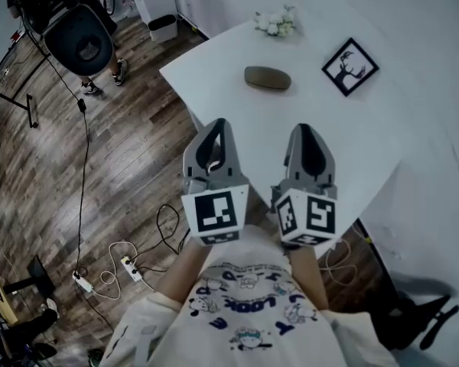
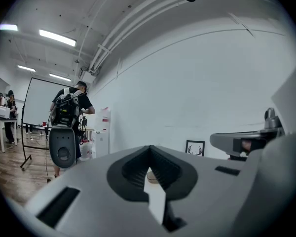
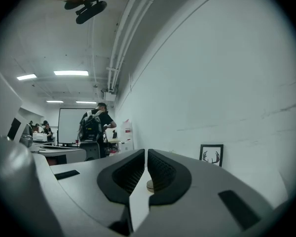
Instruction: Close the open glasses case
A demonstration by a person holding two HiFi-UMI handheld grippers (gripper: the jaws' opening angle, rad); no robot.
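An olive-brown oval glasses case (image 1: 267, 77) lies on the white table (image 1: 367, 144), towards its far side. From above it reads as one smooth oval, and I see no gap at its lid. My left gripper (image 1: 216, 124) and right gripper (image 1: 307, 128) hover side by side over the table's near edge, well short of the case, both shut and empty. In the left gripper view the gripper (image 2: 149, 147) points at the case (image 2: 151, 176). In the right gripper view the gripper (image 3: 146, 151) also points at the case (image 3: 150, 185).
A black-framed antler picture (image 1: 350, 66) stands right of the case and white flowers (image 1: 275, 23) lie at the table's far edge. Left of the table are wooden floor with cables (image 1: 130, 262), a white bin (image 1: 163, 27), and a person with a chair-like rig (image 1: 84, 40).
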